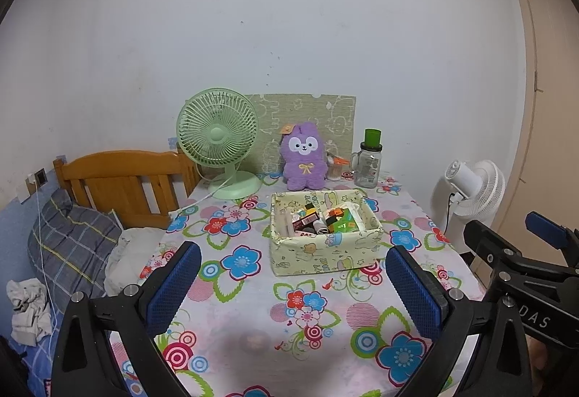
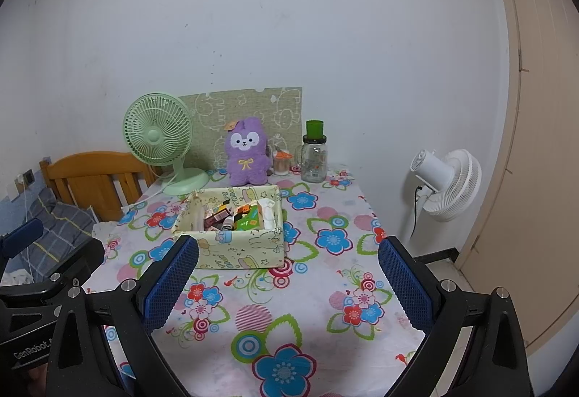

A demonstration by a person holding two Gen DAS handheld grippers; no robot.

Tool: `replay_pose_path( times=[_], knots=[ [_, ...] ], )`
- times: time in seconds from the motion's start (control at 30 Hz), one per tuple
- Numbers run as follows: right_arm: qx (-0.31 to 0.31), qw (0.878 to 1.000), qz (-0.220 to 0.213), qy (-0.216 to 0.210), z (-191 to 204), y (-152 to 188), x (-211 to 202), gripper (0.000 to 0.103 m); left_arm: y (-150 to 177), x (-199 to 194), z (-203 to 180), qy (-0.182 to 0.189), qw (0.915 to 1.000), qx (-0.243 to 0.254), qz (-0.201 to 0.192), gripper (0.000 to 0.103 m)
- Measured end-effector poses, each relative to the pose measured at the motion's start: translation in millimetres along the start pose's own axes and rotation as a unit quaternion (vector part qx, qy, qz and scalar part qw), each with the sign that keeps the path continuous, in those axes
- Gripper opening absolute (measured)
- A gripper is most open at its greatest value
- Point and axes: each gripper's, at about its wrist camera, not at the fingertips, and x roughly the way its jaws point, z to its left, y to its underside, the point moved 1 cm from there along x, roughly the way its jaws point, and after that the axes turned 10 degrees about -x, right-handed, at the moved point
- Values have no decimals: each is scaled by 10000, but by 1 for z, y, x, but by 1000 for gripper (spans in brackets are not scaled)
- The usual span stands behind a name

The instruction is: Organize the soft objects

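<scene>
Above table (image 1: 253, 342) | both hand-held grippers level – left (image 1: 293, 259) (right (image 2: 288, 252)) – spread wide

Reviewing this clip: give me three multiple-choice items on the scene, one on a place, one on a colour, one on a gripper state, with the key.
1. Where does the purple plush toy stand?
A. inside the fabric box
B. at the back of the table, behind the fabric box
C. on the bed

2. What colour is the desk fan on the table?
A. light green
B. white
C. blue

3. How is the left gripper set?
A. shut on the plush
B. shut on nothing
C. open, holding nothing

Key: 1 B, the plush stands upright by the wall, beyond the box. 2 A, its cage and base are pale green. 3 C, its blue pads are wide apart with only tablecloth between them.
</scene>
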Motion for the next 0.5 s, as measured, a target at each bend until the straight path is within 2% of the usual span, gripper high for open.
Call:
replay_pose_path(
  times=[0.5],
  knots=[
    [19, 10000, 30, 8, -1, 1, 1, 101, 0, 1, -2, 59, 10000, -7, 28, 103]
  ],
)
